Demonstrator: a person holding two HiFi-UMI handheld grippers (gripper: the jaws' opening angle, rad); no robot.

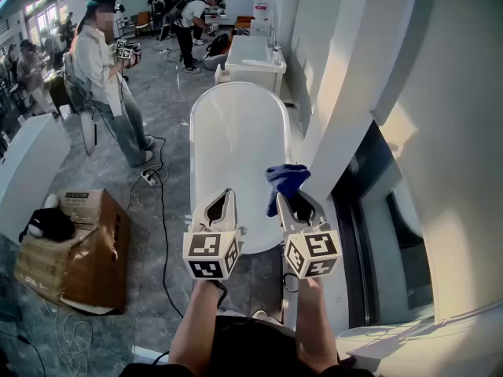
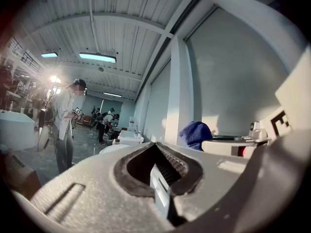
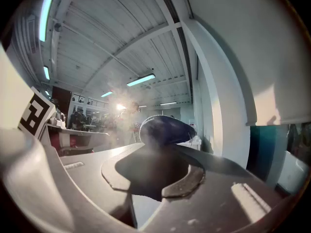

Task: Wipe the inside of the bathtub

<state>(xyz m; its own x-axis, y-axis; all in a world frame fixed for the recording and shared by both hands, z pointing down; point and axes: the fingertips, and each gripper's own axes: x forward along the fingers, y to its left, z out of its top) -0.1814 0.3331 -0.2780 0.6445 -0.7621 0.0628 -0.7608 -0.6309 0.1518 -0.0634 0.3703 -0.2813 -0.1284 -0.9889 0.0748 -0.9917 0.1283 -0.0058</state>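
Blue cloth (image 1: 285,181): 1 item, bunched, clamped in the right gripper (image 1: 292,203).

Head view. A white bathtub (image 1: 236,144) lies ahead of and below both grippers. The cloth hangs over the tub's near right rim and appears clear of the basin. The left gripper (image 1: 228,196), just beside the right one, has its jaws pressed together with nothing in them. Step in hand, as judged: bring the cloth down onto the inner wall. To do it well, press the bunched face flat, sweep long overlapping strokes away from the gripper, and keep the jaw tips off the enamel.

Left gripper view. Jaws meet and are empty. The cloth sits to this gripper's right.

Right gripper view. Jaws are closed on the cloth, which bulges past the tips. Glare hazes this view, so the depth of the grip is uncertain.

Surface and room. The tub interior is glossy and smooth, probably slippery. Grey stone floor (image 1: 169,108). 1 cardboard box (image 1: 90,254) left of the left gripper. 1 person (image 1: 102,73) stands far ahead to the left.
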